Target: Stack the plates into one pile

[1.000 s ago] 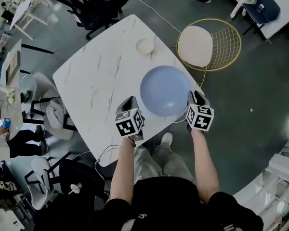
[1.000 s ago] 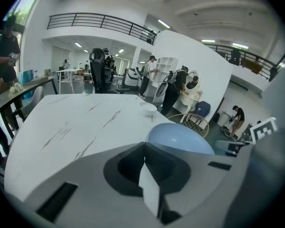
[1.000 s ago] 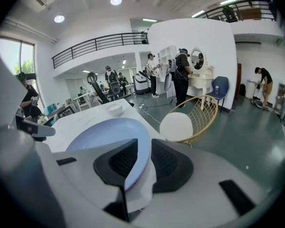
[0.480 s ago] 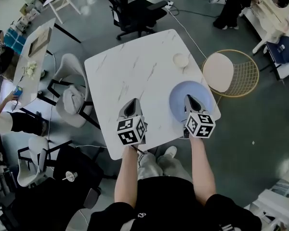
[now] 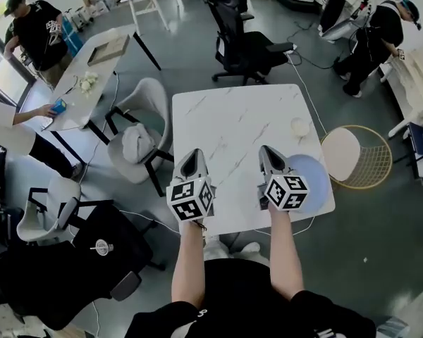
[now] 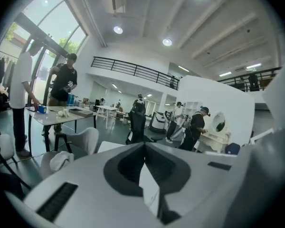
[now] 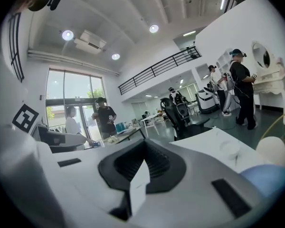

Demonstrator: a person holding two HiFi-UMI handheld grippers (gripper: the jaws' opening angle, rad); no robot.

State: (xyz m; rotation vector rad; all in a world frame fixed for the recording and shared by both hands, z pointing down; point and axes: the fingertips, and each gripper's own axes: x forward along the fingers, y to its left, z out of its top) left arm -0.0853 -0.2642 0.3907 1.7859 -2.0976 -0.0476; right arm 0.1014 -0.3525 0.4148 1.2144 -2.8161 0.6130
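Observation:
A large pale blue plate lies near the right edge of the white marble table; the right gripper view shows the blue plate at the lower right. A small white dish sits behind it, apart from it, and the same dish shows faintly on the table top. My right gripper hangs above the table just left of the blue plate, shut and empty. My left gripper is held over the table's front left part, shut on nothing. Both point forward and away from the plates.
A gold wire chair with a white cushion stands right of the table. A black office chair is behind it and a grey chair with cloth to its left. Another table and several people stand further off.
My right gripper has come away from the blue plate's edge and shut, now left of the plate. Both grippers are raised, and the head view has pulled back.

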